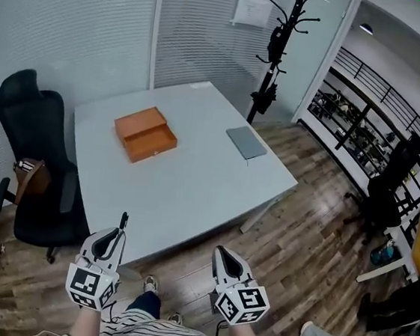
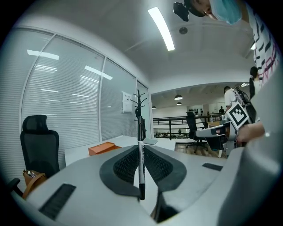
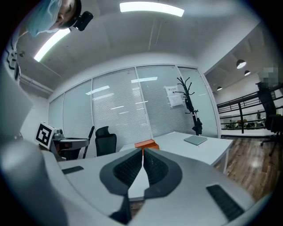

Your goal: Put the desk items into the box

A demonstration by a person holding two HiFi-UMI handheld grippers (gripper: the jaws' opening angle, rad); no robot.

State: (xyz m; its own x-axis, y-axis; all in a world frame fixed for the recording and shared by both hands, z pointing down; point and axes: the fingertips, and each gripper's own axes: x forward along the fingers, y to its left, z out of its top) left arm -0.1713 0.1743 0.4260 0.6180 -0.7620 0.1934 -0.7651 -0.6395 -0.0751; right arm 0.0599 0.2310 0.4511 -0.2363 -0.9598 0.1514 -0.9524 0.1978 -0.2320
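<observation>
Left gripper view, left hand-held gripper (image 2: pixel 141 149) clamping upright slim white pen (image 2: pixel 141 174), black ends, right hand-held gripper (image 3: pixel 142 151) closed, empty.

The box (image 1: pixel 145 133) is orange, the counter (image 1: pixel 192 188) pale grey-white, the notebook (image 1: pixel 246 142) grey, the pen (image 2: pixel 141 165) white with black, the chair (image 1: pixel 38 144) black.

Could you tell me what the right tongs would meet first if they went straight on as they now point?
Probably the orange box on the white table; it sits dead ahead of the shut right tongs, though height is unclear.
</observation>
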